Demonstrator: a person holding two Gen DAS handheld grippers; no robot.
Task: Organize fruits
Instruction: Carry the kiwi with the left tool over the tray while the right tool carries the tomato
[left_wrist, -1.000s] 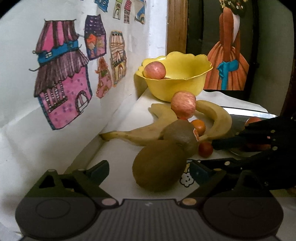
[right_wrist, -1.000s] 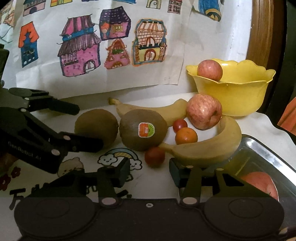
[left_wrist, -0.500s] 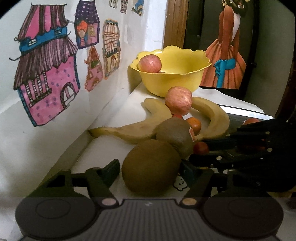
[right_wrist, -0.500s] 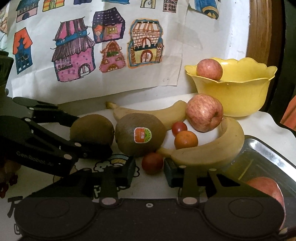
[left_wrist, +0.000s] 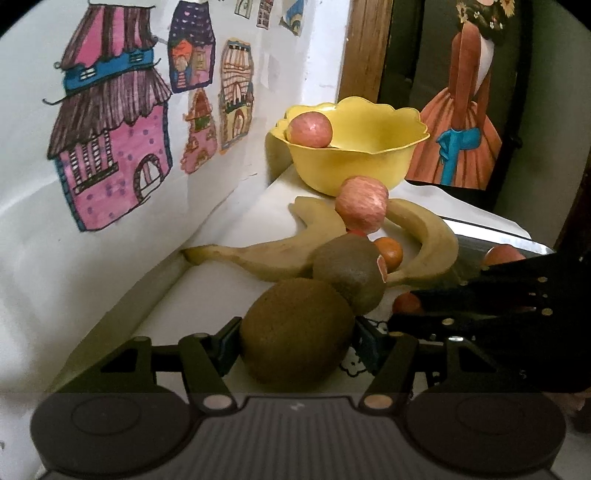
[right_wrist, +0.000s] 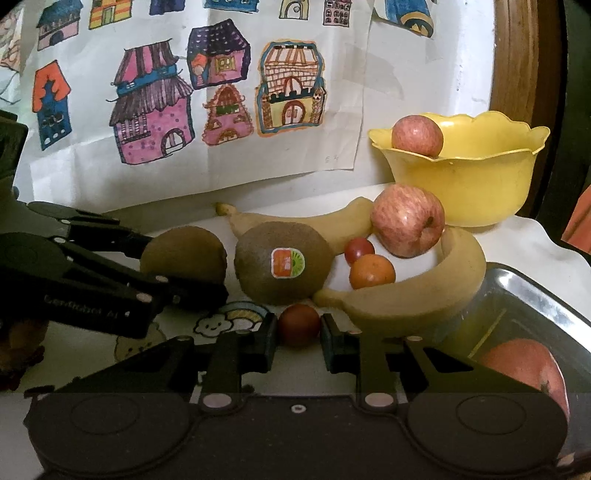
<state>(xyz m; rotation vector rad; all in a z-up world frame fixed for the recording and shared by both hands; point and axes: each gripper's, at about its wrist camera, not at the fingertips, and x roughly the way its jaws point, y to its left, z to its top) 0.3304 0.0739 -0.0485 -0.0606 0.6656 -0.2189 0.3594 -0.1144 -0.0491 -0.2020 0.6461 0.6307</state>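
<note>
In the left view, the left tongs (left_wrist: 295, 338) squeeze a brown kiwi (left_wrist: 297, 332) near the bench's wall edge. In the right view, the right tongs (right_wrist: 298, 338) pinch a small red tomato (right_wrist: 298, 325) beside the tray (right_wrist: 546, 306). One apple (right_wrist: 417, 134) sits in the yellow bowl (right_wrist: 469, 184), so most fruit is left.

From here, the red apple in the steel tray (right_wrist: 524, 363) is cut off lower right by my gripper body. Small red cherry tomato (left_wrist: 405, 303) sits half hidden behind black fingers, lower right. White cloth's cartoon print (right_wrist: 236, 320) is mostly covered.
</note>
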